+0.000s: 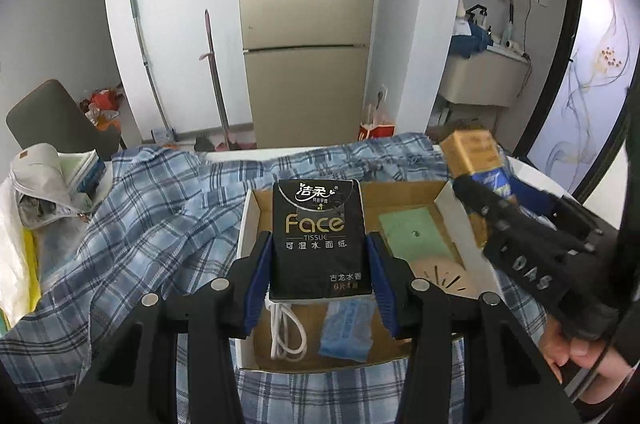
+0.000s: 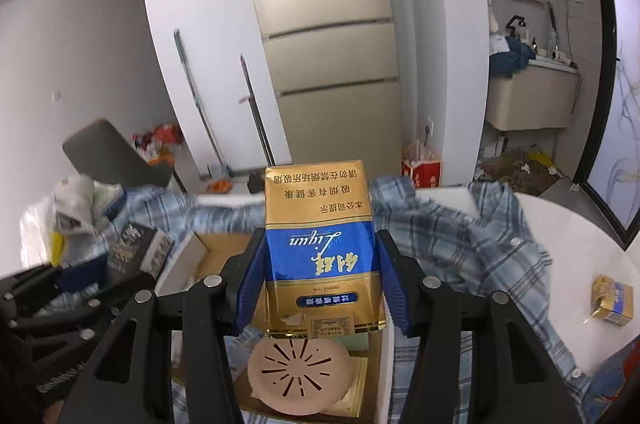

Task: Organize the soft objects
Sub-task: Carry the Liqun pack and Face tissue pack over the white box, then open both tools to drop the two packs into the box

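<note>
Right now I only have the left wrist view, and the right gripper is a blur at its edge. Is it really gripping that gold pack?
Observer: Yes. The right gripper is shut on the gold and blue pack, with a blue pad on each side and the print upside down.
Operator: What is under it?
Observer: The cardboard box. The pink slotted disc in it lies on a flat gold item.
Operator: Anything outside the box on that side?
Observer: A second small gold pack lies on the white table, right of the plaid shirt.
</note>
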`<control>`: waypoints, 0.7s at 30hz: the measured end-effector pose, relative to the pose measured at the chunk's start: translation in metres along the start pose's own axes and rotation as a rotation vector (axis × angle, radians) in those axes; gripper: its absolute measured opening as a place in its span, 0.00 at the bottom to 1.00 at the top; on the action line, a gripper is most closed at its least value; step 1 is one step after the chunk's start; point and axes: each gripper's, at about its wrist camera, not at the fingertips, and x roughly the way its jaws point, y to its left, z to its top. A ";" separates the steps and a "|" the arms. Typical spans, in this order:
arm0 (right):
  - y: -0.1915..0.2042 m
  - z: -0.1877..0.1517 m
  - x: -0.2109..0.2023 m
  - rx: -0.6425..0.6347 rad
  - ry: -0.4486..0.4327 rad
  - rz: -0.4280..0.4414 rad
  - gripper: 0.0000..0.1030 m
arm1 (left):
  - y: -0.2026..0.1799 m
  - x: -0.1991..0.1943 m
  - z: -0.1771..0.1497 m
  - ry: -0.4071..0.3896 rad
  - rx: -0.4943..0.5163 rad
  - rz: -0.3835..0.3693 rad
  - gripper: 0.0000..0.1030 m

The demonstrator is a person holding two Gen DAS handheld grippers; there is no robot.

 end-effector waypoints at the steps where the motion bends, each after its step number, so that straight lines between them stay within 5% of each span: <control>1: 0.001 -0.003 0.006 -0.007 0.021 -0.007 0.50 | 0.001 0.003 -0.001 0.007 -0.002 0.001 0.47; 8: -0.003 -0.016 0.036 0.005 0.150 0.022 0.51 | 0.009 0.024 -0.006 0.047 -0.009 0.027 0.47; 21: 0.003 -0.031 0.057 0.003 0.230 0.048 0.53 | 0.008 0.042 -0.012 0.091 0.001 0.046 0.47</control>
